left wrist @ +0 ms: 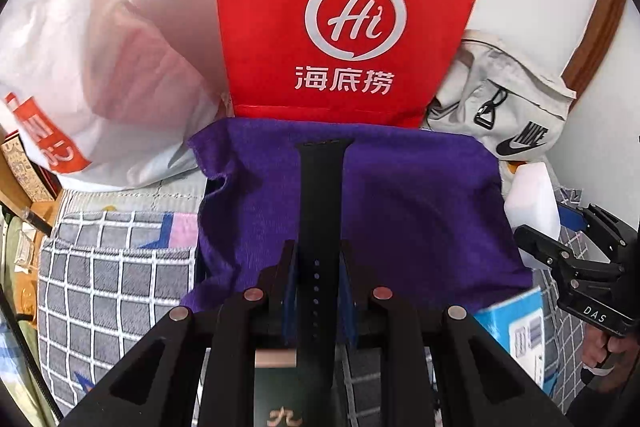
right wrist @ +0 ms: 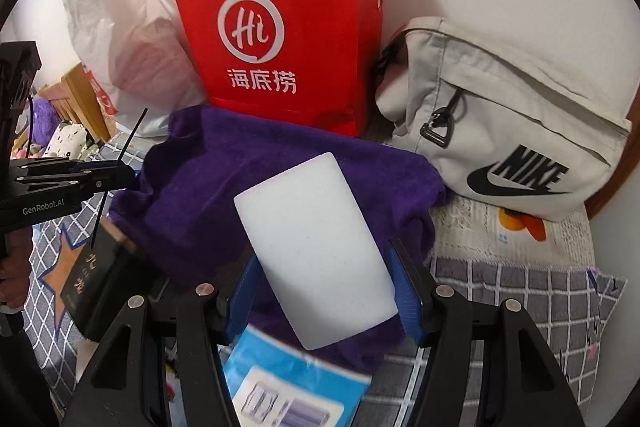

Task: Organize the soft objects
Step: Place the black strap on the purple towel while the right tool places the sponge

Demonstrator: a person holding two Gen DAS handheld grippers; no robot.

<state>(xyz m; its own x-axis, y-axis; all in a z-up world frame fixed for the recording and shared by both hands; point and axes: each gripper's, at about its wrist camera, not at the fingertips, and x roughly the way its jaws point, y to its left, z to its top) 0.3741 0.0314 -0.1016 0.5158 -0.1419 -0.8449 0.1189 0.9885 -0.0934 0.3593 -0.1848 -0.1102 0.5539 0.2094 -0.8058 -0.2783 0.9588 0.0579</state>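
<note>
My left gripper (left wrist: 318, 267) is shut on a black watch strap (left wrist: 322, 195) and holds it above a purple towel (left wrist: 400, 211) draped over a dark box. My right gripper (right wrist: 324, 267) is shut on a white sponge block (right wrist: 316, 247) and holds it over the same purple towel (right wrist: 224, 187). In the left wrist view the right gripper (left wrist: 560, 243) shows at the right edge with the white sponge (left wrist: 532, 203). In the right wrist view the left gripper (right wrist: 104, 175) shows at the left edge with the thin black strap (right wrist: 120, 167).
A red paper bag (right wrist: 280, 27) stands against the wall behind the towel. A white plastic bag (right wrist: 132, 59) is to its left, a grey Nike bag (right wrist: 500, 131) to its right. A blue packet (right wrist: 288, 383) and a dark box (right wrist: 92, 287) lie on the checked bedding (right wrist: 520, 299).
</note>
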